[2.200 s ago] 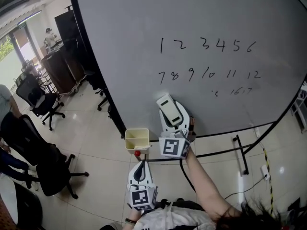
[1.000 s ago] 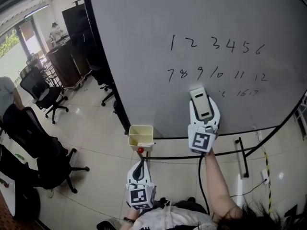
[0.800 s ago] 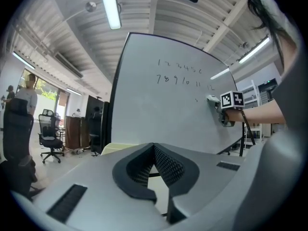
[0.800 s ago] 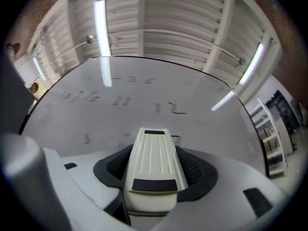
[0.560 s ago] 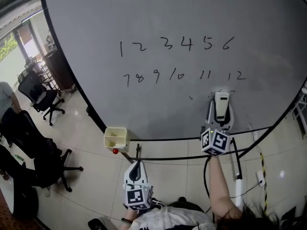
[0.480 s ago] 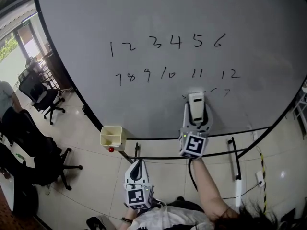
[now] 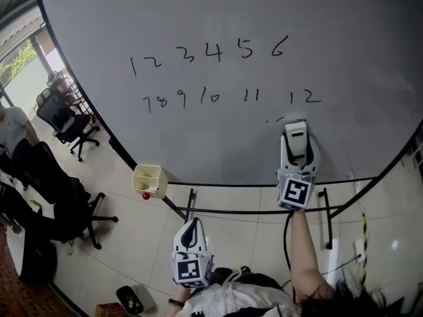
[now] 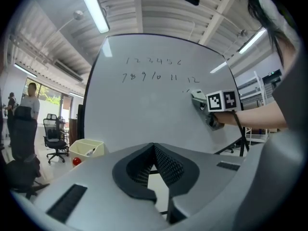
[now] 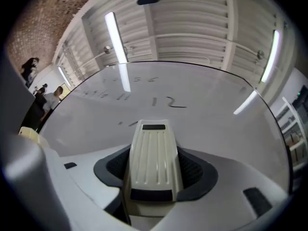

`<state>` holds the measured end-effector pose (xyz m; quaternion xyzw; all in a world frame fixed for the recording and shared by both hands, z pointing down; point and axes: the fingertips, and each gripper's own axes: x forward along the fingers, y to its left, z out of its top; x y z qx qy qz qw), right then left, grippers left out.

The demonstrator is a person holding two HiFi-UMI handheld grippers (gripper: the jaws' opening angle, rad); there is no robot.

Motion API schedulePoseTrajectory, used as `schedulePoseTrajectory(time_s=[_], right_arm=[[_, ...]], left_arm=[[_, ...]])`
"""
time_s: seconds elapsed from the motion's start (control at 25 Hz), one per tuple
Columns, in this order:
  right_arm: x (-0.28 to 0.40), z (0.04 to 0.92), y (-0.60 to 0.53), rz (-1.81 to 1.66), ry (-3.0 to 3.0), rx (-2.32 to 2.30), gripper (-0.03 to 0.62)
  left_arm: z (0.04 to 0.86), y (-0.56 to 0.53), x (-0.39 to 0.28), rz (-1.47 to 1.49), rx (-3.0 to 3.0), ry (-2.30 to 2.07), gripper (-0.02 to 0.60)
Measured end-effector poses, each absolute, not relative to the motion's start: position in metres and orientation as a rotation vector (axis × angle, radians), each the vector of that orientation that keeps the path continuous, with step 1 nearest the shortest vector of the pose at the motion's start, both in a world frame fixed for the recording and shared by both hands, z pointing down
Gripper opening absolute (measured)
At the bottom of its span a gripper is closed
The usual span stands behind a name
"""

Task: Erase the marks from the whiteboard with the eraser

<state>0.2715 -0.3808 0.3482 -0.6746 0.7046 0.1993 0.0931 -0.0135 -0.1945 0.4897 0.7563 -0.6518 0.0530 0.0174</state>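
Clamping the eraser [image 9: 153, 158] between its jaws, right gripper [image 7: 296, 148] against whiteboard [image 7: 198, 18].

Smooth, faintly glossy whiteboard [image 9: 207, 105] with bright streaks of reflection, cream plastic eraser [image 9: 153, 160] with ribbed satin top, dark rubbery fingers [image 9: 195, 170] with fine grid texture, matt pale plastic shell of the right gripper [image 9: 154, 174], shiny pale floor tiles [image 7: 132, 243]

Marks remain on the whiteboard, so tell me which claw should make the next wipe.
Right. The right claw is shut on the eraser, at the whiteboard right beside the small strokes. The left claw is shut, empty and low, away from it.
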Motion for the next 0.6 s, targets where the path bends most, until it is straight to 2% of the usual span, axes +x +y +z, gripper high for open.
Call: schedulePoseTrajectory(time_s=[0.12, 0.32, 0.4, 0.48, 0.6], right_arm=[[0.303, 0.342, -0.378, 0.406, 1.960, -2.014, 0.273], [0.170, 0.344, -0.386, 0.498, 2.233, -1.938, 0.273], [0.151, 0.341, -0.388, 0.524, 2.278, -1.970, 0.273], [0.178, 0.340, -0.385, 0.461, 2.254, -2.024, 0.273], [0.276, 0.349, -0.382, 0.155, 2.093, -2.062, 0.273]], left_arm=[[0.499, -0.195, -0.021, 0.188, 2.333, -2.051, 0.005], [0.499, -0.206, -0.011, 0.186, 2.375, -2.017, 0.005], [0.489, -0.209, -0.001, 0.168, 2.401, -1.988, 0.005], [0.484, -0.210, 0.003, 0.166, 2.423, -1.961, 0.005], [0.492, -0.212, 0.000, 0.193, 2.439, -1.930, 0.005]])
